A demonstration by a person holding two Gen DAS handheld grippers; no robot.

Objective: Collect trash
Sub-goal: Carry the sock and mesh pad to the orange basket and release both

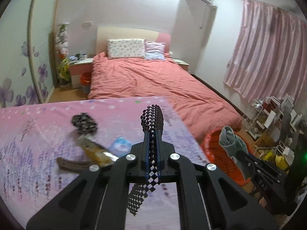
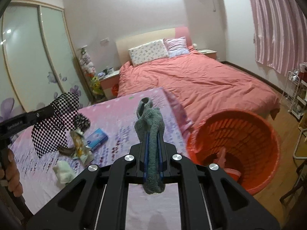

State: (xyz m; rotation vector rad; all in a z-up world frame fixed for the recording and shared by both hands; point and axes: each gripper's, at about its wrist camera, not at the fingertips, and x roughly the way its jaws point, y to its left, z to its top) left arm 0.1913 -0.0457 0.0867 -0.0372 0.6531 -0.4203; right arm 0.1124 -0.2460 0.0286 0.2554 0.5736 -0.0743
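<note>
The left gripper (image 1: 152, 118) is pinching a black-and-white checkered cloth (image 1: 151, 153), its jaws pressed together on the fabric so that one end is sticking out beyond the tips and the other is hanging down behind them, above the pink flowered table cover (image 1: 38, 153). The right gripper (image 2: 151, 118) is likewise clamping a grey-green sock (image 2: 153, 153) between jaws closed tight; the sock's cuff is poking past the tips and its toe end is drooping under the jaw base. Just to the right of and below the right jaws the orange basket (image 2: 272, 134) is standing on the floor beside the table, its mouth tilting toward the camera, with what looks like a pink item already lying in the bottom, though that is too blurred to name. So the work is looking partly done: two pieces are lifted and in hand, but neither is over the basket's opening yet, and both are waiting to be dropped. To the left of both pairs of jaws more things are lying on the table: a second checkered cloth (image 1: 84, 123), a crumpled yellowish wrapper (image 1: 96, 151), a brown curved piece (image 1: 73, 164), a blue packet (image 2: 96, 137) and a white wad (image 2: 63, 170). Those appear to be what is left to collect after this pair goes in.
</note>
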